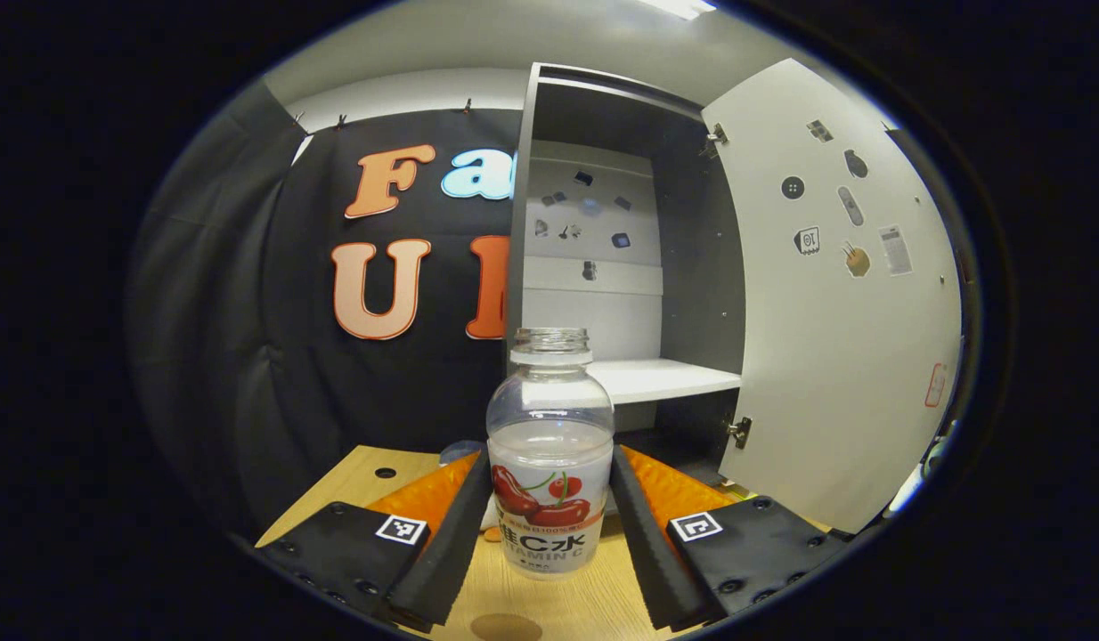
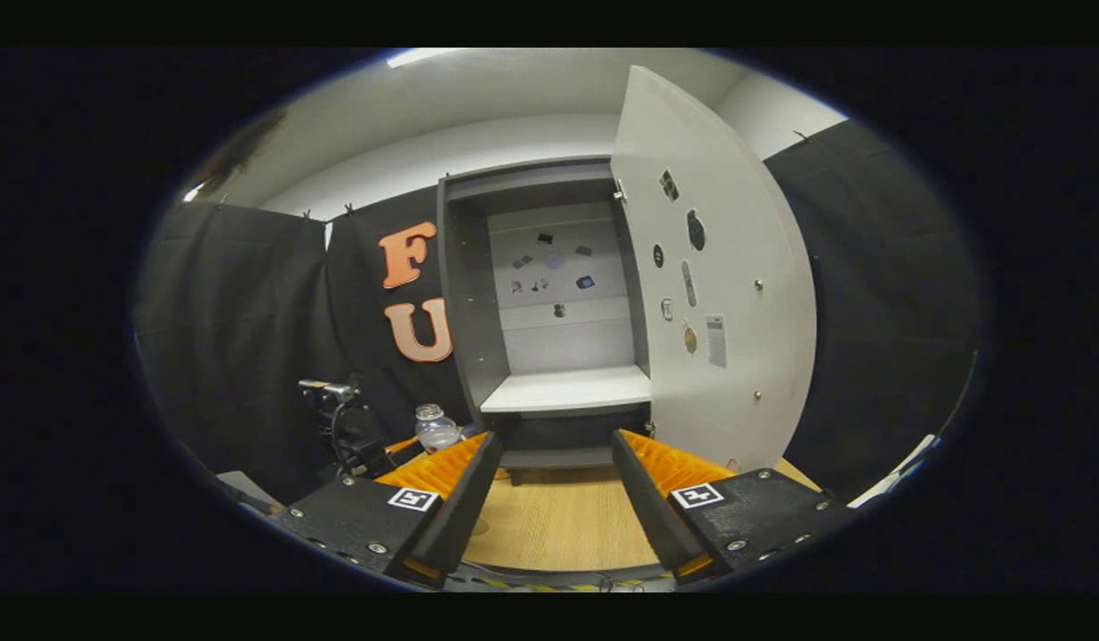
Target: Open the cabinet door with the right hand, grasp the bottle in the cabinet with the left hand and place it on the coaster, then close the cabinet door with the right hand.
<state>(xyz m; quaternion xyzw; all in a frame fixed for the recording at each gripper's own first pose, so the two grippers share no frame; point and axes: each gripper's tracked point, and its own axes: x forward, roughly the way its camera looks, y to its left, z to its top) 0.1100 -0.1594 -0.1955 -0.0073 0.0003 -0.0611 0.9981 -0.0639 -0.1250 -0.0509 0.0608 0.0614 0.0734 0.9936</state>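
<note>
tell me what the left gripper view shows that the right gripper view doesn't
Left gripper view: the bottle close up between the left hand-held gripper's fingers, cap off, label facing the camera. Right gripper view: the right hand-held gripper open over the table, with the left one off to its side. Both: the cabinet door swung open and the white shelf.

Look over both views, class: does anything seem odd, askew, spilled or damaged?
One oddity: the bottle between the left tool's fingers has no cap, its mouth open. It stands upright and nothing looks spilled on the table. The cabinet door hangs wide open, hinges intact.
</note>
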